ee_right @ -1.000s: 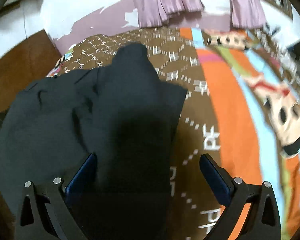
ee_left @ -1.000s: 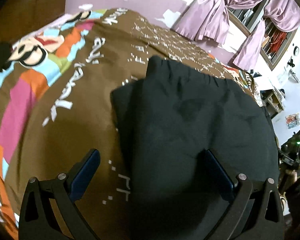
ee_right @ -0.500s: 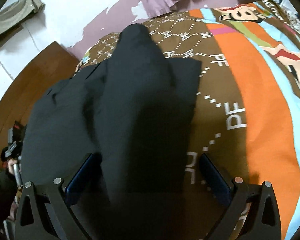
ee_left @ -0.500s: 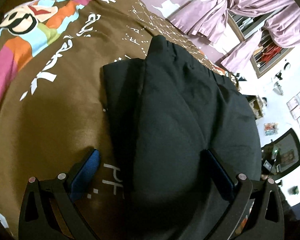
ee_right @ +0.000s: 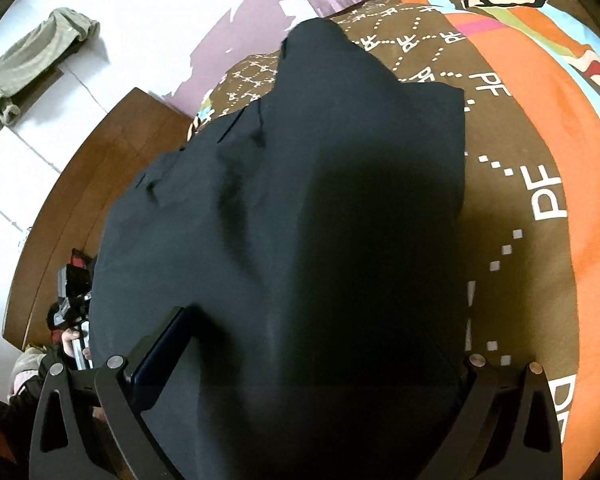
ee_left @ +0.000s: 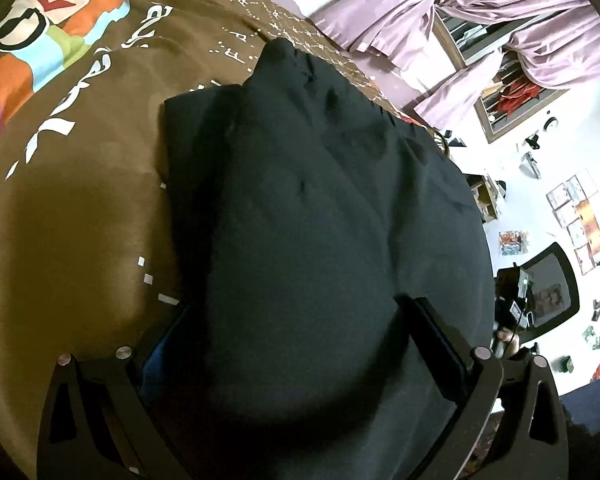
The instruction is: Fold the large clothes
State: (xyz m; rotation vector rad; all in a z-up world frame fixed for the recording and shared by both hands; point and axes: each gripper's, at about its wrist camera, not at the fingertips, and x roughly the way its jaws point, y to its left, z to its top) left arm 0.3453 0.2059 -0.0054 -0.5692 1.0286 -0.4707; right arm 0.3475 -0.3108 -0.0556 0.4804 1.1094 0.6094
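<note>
Seen first along my left gripper (ee_left: 300, 344), the black garment (ee_left: 320, 220) lay folded on the brown patterned bedspread (ee_left: 80, 200) and filled the gap between my two fingers. Both fingers stood wide apart; the blue-padded left finger (ee_left: 160, 344) sat at the cloth's near left edge, over the bedspread, while the right finger (ee_left: 440, 344) rested on top of the fabric. I gripped nothing. Ahead of my fingertips the garment rose to a dark peak, with a lower layer jutting out to the left. Beyond it, to the right, purple curtains (ee_left: 480, 12) hung tied back at a window, and a black chair (ee_left: 548, 292) stood by the white wall.

Along my right gripper (ee_right: 312, 344), the same black garment (ee_right: 300, 200) again covered the space between my fingers. My left finger (ee_right: 160, 348) lay on the fabric; the right one was hidden under or behind the dark cloth, only its black arm showing. The jaws were spread wide, clamped on nothing. To the right of my fingers ran the bedspread (ee_right: 540, 160), orange and brown with white "PF" letters. Left of the garment a hand (ee_right: 74, 340) held the other gripper near the wooden bed frame (ee_right: 100, 160), and an olive garment (ee_right: 32, 64) hung on the white wall.
</note>
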